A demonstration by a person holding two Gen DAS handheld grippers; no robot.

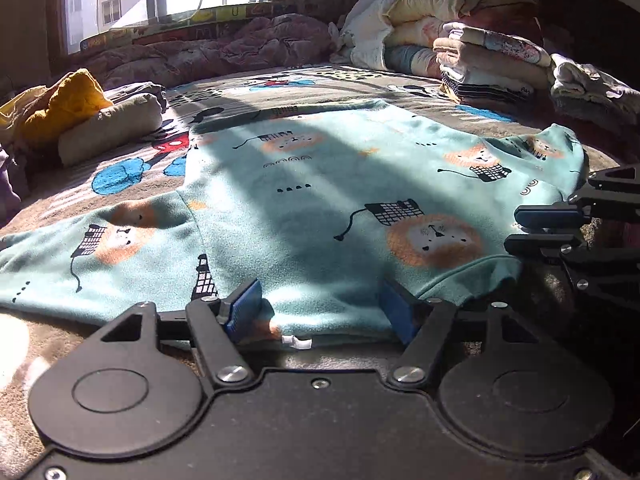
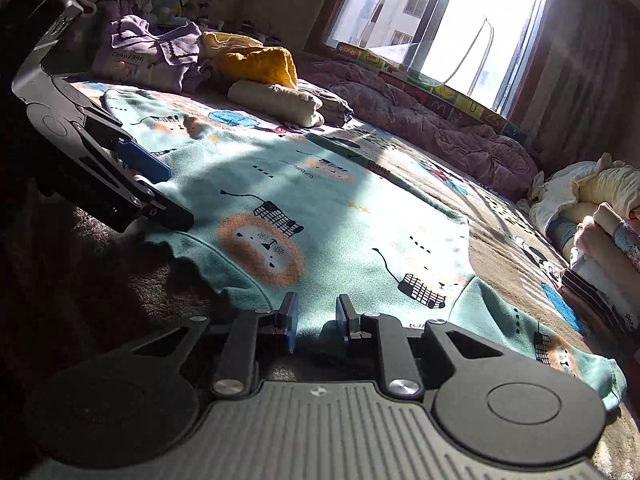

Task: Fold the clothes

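**Both grippers at the near edge of the spread shirt, neither yet holding cloth**

The teal lion-print shirt lies flat on the patterned bed cover, spread out ahead of both grippers. In the left wrist view its long axis appears to run across the frame, one sleeve reaching left and the other end lying to the right.

The left gripper sits low at the near edge, jaws wide apart. The edge of the cloth lies between its blue pads, but they do not press on it.

The right gripper is also at the near edge, further along towards the other sleeve. Its jaws stand narrow but not closed; cloth shows in the gap, and no pinch is evident.

Judgement: both grippers are equally close to the shirt, each near its own end of the same edge. The coming fold would turn on that edge being taken at both points and carried away from the grippers, across the short axis.

A stack of folded clothes stands well apart at the far right.
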